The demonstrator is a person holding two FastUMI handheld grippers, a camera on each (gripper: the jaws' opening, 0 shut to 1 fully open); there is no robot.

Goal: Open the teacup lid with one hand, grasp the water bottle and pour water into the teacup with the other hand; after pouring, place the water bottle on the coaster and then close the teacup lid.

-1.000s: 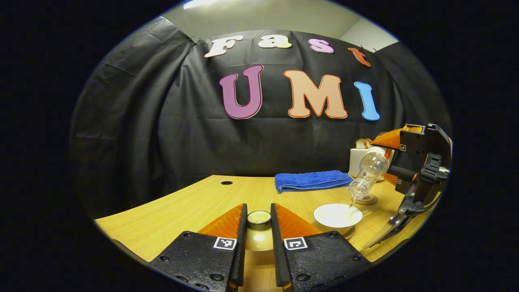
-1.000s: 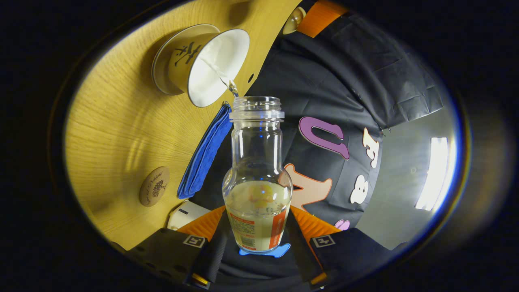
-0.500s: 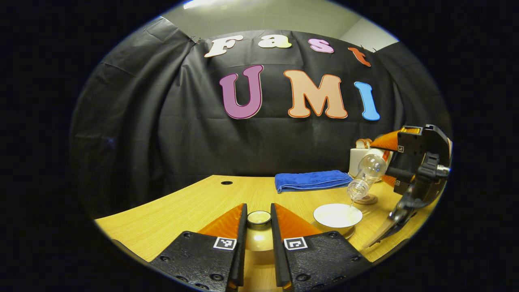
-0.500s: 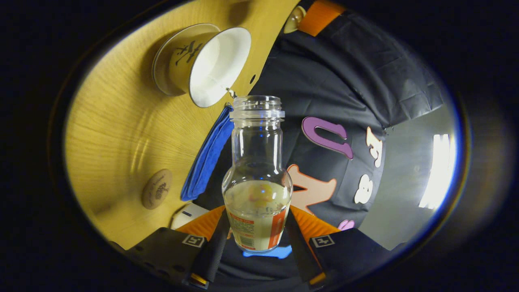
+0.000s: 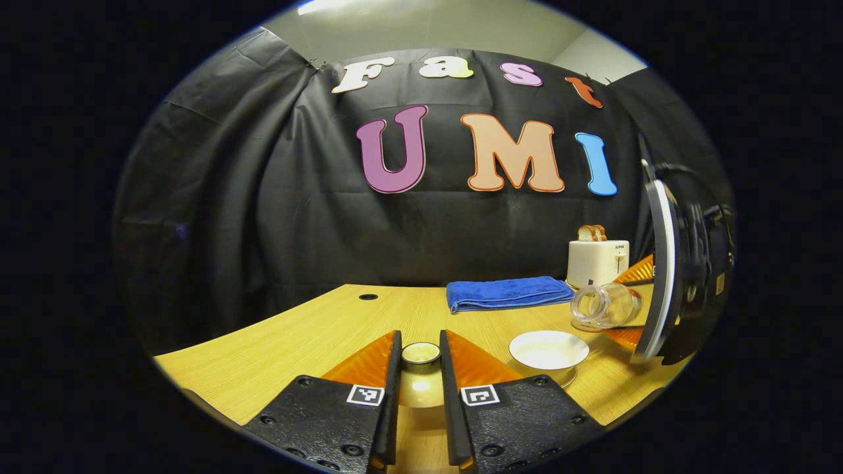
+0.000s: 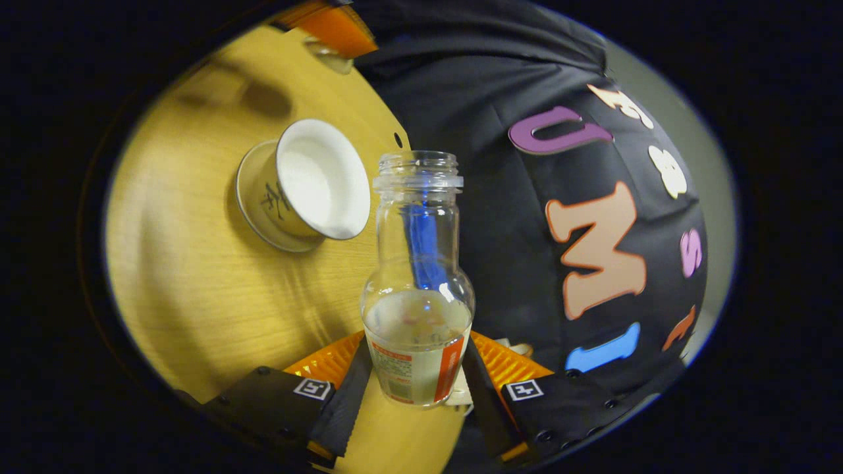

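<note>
Currently the left gripper (image 5: 420, 368) is closed on the teacup lid (image 5: 421, 354), both fingers pressing its knob just above the wooden table (image 5: 296, 336). The right gripper (image 6: 416, 378) clamps the lower body of the water bottle (image 6: 417, 283), one finger on each side. In the left gripper view the water bottle (image 5: 602, 306) lies nearly horizontal, its open mouth toward the uncovered teacup (image 5: 548, 350), which stands on its saucer (image 6: 253, 214). A blue towel (image 5: 507, 293) and a toaster (image 5: 596, 262) sit behind.

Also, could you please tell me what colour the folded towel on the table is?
The towel is blue; the left gripper view shows it best.
</note>
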